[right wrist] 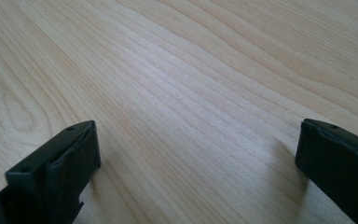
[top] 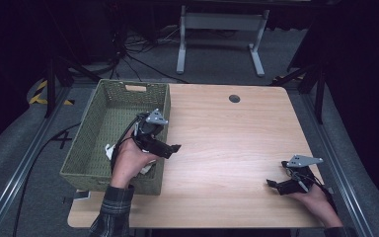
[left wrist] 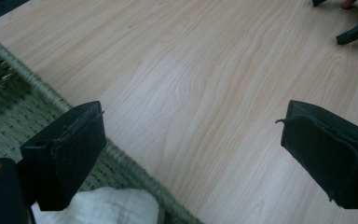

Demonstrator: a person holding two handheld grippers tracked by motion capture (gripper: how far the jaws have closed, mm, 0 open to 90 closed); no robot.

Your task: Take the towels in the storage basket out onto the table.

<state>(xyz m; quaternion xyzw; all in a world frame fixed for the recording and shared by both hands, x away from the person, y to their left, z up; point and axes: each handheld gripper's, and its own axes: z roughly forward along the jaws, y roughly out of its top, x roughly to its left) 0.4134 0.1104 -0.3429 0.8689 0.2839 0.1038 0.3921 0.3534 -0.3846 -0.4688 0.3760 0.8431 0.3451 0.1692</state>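
Nearest the person, right tool (top: 276, 185) rests on the bench (top: 227, 143), jaws apart, empty. Left tool (top: 170, 147) over basket (top: 116, 101) rim, jaws wide, empty. White cloth (left wrist: 107, 205) lies crumpled in basket's near corner; long axis unclear. Advice: withdraw left tool level, clear of rim.

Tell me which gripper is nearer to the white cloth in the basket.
Left. The left gripper is over the basket's right rim, just above the white cloth, jaws open. The right gripper rests far away on the table, near its right edge.
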